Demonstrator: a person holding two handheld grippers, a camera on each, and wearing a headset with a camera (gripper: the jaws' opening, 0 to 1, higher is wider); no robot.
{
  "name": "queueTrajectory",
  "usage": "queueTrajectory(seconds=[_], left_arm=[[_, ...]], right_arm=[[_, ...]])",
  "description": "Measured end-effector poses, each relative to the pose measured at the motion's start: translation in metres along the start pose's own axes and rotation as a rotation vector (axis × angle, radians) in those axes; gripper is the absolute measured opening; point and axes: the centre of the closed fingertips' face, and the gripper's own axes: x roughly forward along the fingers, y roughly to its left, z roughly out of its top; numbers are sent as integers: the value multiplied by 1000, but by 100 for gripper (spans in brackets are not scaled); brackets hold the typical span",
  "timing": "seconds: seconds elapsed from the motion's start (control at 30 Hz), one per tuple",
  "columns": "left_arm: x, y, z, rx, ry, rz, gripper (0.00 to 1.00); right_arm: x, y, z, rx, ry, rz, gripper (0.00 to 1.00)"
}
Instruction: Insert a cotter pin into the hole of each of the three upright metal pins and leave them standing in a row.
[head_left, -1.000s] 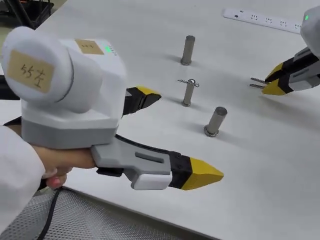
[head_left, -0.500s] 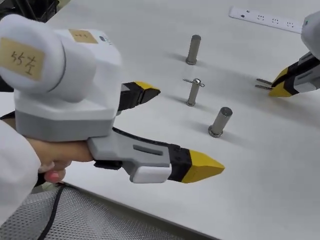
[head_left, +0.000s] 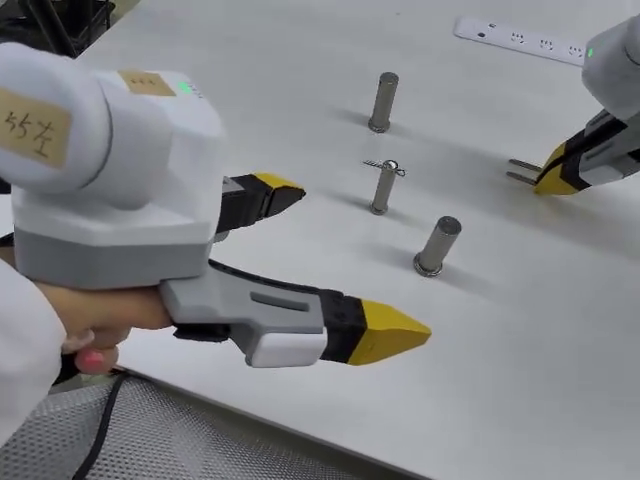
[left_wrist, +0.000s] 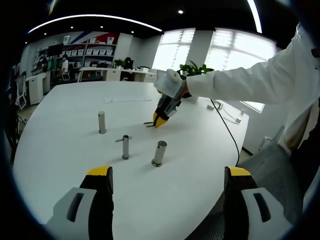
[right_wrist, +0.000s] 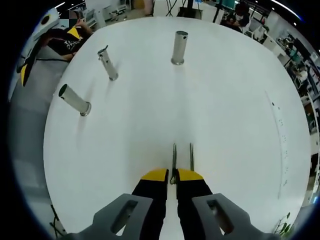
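Left hand-held gripper (head_left: 360, 260) hangs over the near edge of the white tabletop (head_left: 250, 90), jaws spread wide with nothing between them. Right hand-held gripper (right_wrist: 172, 175), well off to the right of the row, is clamped on a loose cotter pin (right_wrist: 174, 157), its two legs poking out past the yellow tips. Far metal pin (head_left: 383, 100), middle metal pin (head_left: 382, 192) and near metal pin (head_left: 438, 243) stand upright in a row; the middle one carries a seated cotter pin (head_left: 383, 167) crosswise near its top.
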Motion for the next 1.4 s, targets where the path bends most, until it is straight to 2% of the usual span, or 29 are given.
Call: queueTrajectory(seconds=[0.13,0.23,0.43,0.6,0.8,0.87,0.93,1.03,1.07,1.2,1.3,1.4], left_arm=[[-1,0,0,-1,0,-3,90],[-2,3,-2,-16,3,-2,89],[-5,7,-1,-15,5,8,89],[-6,12,-3,-48,-2,9,87],[-8,13,-5,-42,5,8,86],[-8,13,-5,-42,5,8,86],[-9,14,-5,-41,7,8,86],[-9,15,-7,-42,14,10,86],[-9,13,-7,-40,16,9,85],[-9,16,-9,-30,23,28,86],[-8,18,-11,-13,35,46,87],[-9,18,-10,-15,33,51,88]], right_arm=[[0,1,0,28,50,-3,0],[0,3,0,-46,97,-1,0],[1,-2,-1,-83,135,16,0],[1,-3,-2,-70,130,38,0],[2,-4,-2,-61,112,40,0],[2,-3,-2,-42,120,35,0],[2,-1,-2,-62,130,27,0],[1,-1,-2,-53,139,19,0],[2,-6,-3,-51,140,20,0],[4,-8,-2,-40,133,19,0],[5,-12,-3,5,114,32,0],[3,-12,-7,9,123,25,0]])
